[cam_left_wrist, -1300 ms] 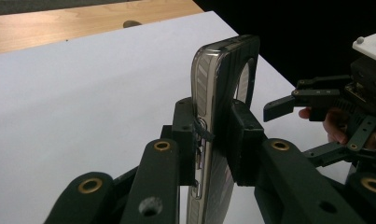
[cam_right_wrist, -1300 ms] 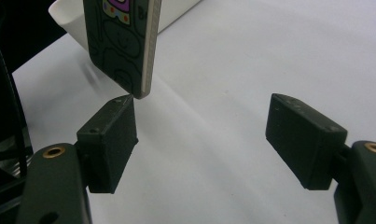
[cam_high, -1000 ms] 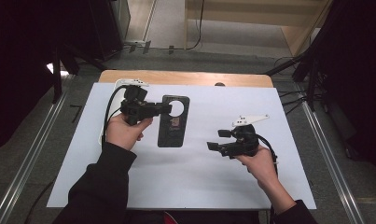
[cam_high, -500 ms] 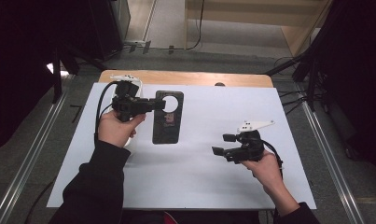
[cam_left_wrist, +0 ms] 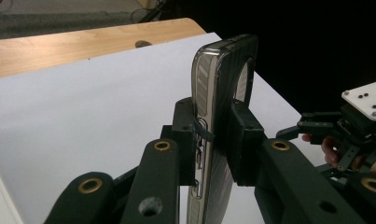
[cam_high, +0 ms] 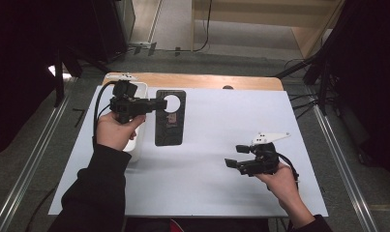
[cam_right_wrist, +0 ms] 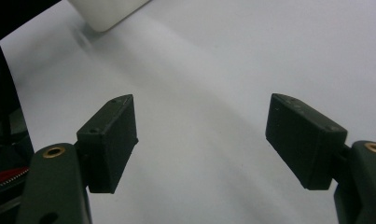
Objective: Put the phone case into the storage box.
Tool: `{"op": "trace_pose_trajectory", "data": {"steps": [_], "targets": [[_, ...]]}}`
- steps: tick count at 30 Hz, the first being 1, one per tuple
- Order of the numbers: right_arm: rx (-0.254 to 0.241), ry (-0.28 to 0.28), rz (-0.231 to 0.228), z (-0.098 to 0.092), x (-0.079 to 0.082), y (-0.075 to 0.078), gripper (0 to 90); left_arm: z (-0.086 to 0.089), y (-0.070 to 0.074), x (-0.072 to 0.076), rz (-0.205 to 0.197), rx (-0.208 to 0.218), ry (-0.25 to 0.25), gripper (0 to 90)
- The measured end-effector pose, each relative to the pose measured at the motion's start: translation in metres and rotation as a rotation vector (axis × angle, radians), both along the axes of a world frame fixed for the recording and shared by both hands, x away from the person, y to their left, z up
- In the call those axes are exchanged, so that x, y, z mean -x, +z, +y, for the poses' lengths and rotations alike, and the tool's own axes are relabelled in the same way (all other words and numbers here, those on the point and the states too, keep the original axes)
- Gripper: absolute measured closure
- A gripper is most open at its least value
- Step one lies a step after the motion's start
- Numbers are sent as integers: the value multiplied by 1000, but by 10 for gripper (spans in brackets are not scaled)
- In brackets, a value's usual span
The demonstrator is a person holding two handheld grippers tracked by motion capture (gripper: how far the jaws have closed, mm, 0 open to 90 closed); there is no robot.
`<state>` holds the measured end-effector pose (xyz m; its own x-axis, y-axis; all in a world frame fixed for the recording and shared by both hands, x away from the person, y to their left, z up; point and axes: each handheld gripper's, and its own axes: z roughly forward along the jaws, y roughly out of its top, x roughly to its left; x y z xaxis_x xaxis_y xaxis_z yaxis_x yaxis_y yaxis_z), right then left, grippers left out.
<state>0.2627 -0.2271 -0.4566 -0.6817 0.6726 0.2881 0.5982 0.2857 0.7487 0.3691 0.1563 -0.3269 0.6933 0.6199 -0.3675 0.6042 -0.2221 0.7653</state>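
Observation:
A black phone case (cam_high: 171, 118) with a round cut-out is held flat over the white sheet (cam_high: 221, 130), left of its middle. My left gripper (cam_high: 157, 104) is shut on the case's upper left edge. In the left gripper view the case (cam_left_wrist: 223, 70) stands edge-on, squeezed between the two pads (cam_left_wrist: 244, 135) of my left gripper (cam_left_wrist: 212, 135). My right gripper (cam_high: 231, 163) hovers low over the sheet at the right front, pointing left. Its jaws stand open in the right gripper view (cam_right_wrist: 202, 140), with bare white sheet between them. That gripper also shows at the right of the left gripper view (cam_left_wrist: 316, 130).
A white box (cam_high: 137, 140) lies under my left hand at the sheet's left side, and its corner (cam_right_wrist: 106, 11) shows in the right gripper view. A wooden table edge (cam_high: 207, 81) runs along the back. Metal rails (cam_high: 347, 169) flank the table.
The left hand has carried the case a little to the left and away from me. The right hand has drawn back toward the near right of the sheet, jaws unchanged.

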Motion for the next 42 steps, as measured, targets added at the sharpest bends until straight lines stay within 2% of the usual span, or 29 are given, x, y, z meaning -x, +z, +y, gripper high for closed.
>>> {"op": "trace_pose_trajectory", "data": {"steps": [10, 18, 30, 42], "targets": [[11, -3, 2, -6, 12, -4, 240, 7, 7, -6, -13, 6, 22, 752], [4, -28, 6, -14, 19, -7, 240, 12, 12, -12, -20, 3, 36, 751], [-1, -36, 12, -16, 20, -8, 240, 28, 26, -26, -43, -11, 81, 752], [1, -35, 10, -16, 20, -8, 240, 41, 33, -39, -66, -23, 137, 752]]}}
